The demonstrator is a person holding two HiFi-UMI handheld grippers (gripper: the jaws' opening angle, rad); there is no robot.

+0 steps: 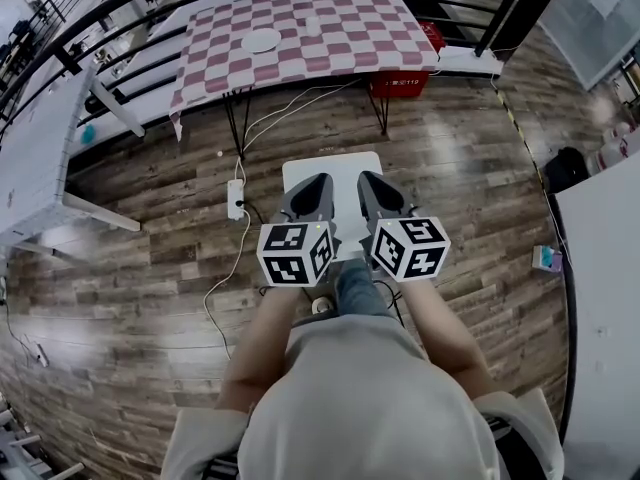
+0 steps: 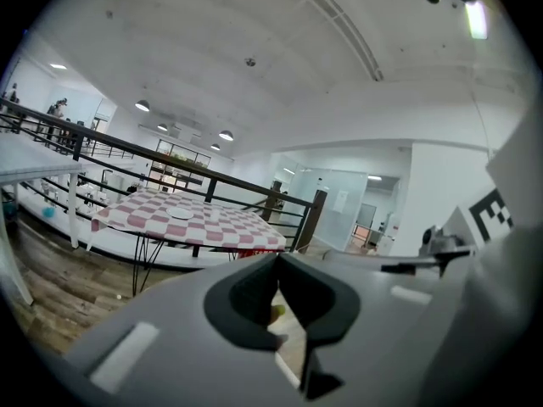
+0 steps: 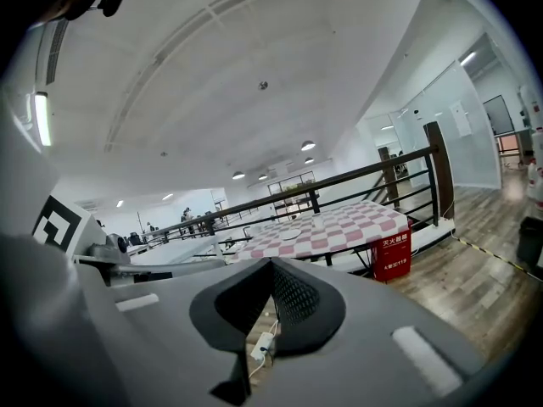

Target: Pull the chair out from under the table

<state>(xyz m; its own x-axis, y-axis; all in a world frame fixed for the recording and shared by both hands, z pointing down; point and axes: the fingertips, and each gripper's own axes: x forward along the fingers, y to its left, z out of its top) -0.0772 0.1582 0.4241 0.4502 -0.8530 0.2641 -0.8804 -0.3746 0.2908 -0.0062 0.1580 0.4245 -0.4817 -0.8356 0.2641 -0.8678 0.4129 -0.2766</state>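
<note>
The checkered red-and-white table (image 1: 300, 33) stands at the far side by the railing, with a white plate (image 1: 262, 40) and a small cup (image 1: 313, 26) on it. The chair's white square seat (image 1: 335, 168) sits on the wooden floor well short of the table, right in front of the person; its legs are hidden. Both grippers hover side by side over that seat. My left gripper (image 1: 318, 183) is shut with nothing in it, its jaws (image 2: 277, 259) pointing toward the table (image 2: 187, 219). My right gripper (image 1: 368, 180) is likewise shut and empty (image 3: 271, 265), with the table (image 3: 331, 227) ahead.
A white power strip (image 1: 236, 198) with a trailing cable lies on the floor left of the seat. A red box (image 1: 400, 83) sits under the table's right end. A black railing (image 1: 120, 18) runs behind. White tables stand at left (image 1: 35, 158) and right (image 1: 605, 268).
</note>
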